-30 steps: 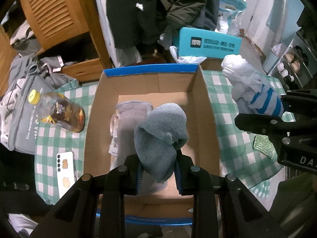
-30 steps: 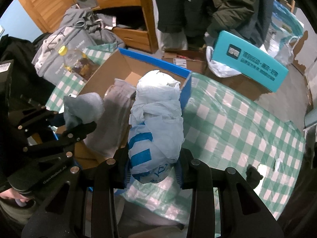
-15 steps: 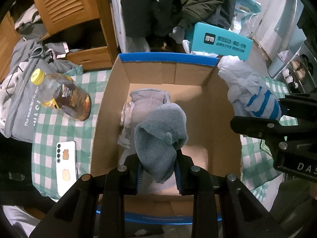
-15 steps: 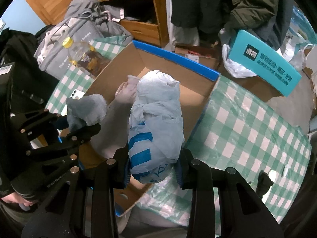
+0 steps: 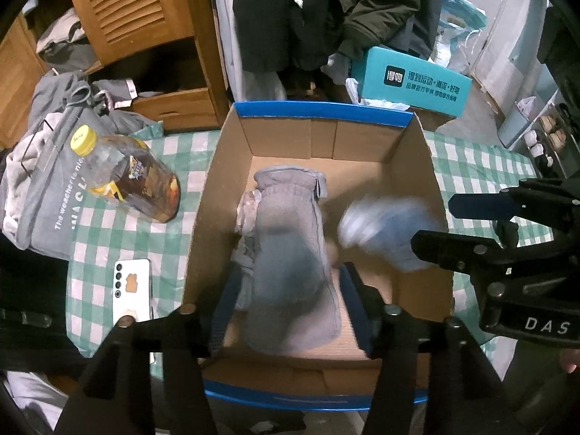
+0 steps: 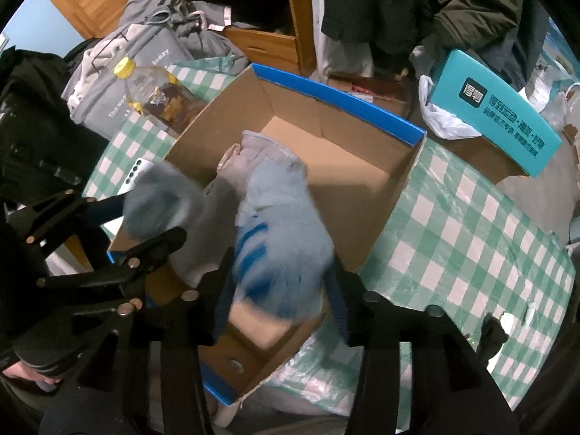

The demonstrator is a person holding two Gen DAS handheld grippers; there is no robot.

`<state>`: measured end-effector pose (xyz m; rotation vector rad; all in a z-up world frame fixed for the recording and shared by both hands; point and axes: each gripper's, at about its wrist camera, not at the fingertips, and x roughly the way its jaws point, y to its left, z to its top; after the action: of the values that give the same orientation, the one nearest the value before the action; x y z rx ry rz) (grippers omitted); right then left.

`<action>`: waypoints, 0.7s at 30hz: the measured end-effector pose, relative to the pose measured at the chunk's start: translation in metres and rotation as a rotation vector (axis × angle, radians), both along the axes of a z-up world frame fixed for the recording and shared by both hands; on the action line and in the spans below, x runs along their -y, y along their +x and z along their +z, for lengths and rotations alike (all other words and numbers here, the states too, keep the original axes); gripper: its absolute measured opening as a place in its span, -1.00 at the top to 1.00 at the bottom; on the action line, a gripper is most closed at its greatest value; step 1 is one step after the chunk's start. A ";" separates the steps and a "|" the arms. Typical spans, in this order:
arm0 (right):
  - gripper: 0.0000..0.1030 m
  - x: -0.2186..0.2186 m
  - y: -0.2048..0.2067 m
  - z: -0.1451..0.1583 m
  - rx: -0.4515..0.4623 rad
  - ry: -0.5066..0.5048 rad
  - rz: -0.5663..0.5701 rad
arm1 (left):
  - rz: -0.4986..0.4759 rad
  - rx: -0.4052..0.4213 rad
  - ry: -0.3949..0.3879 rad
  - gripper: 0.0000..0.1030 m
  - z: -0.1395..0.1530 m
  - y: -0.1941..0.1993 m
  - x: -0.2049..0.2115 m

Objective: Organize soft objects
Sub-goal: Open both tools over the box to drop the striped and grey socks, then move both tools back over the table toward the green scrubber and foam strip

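A cardboard box (image 5: 319, 112) with a blue rim stands on the green-checked cloth, and a grey garment (image 5: 286, 188) lies inside it. My left gripper (image 5: 290, 279) points down over the box with its jaws opening. The grey-blue cloth (image 5: 290, 250) is a blur between them, clear of the pads, and shows as a smear (image 6: 159, 206) in the right wrist view. My right gripper (image 6: 281, 264) is also over the box, jaws opening. The white bag with blue stripes (image 6: 282, 239) drops between its fingers, blurred, and appears beside that gripper (image 5: 446, 223) as a pale blur (image 5: 384, 232).
Left of the box, a bottle of amber liquid (image 5: 134, 181) with a yellow cap lies on the cloth beside a white phone (image 5: 132, 290). A grey tote bag (image 5: 43, 195) sits at the table's left edge. A teal carton (image 5: 409, 79), dark coats and a wooden cabinet (image 5: 137, 11) stand behind.
Both grippers have gone from shut to open. The grey-blue cloth and the striped bag have left the pads and are dropping into the box. The right gripper has moved over the box.
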<state>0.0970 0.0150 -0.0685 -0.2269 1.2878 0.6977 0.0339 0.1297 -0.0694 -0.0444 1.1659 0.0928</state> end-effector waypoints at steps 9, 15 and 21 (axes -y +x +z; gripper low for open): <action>-0.21 0.011 0.004 0.008 0.015 0.018 -0.036 | -0.013 0.016 0.017 -0.27 0.007 -0.001 0.005; -0.34 0.022 0.003 0.014 0.039 0.019 -0.053 | -0.029 0.019 0.013 -0.36 0.009 -0.002 0.013; -0.34 0.034 0.001 0.016 0.060 0.011 -0.060 | -0.032 0.018 -0.006 -0.39 0.012 0.000 0.019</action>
<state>0.0983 -0.0189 -0.0525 -0.1977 1.2287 0.6418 0.0335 0.1106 -0.0577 -0.0318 1.1485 0.0610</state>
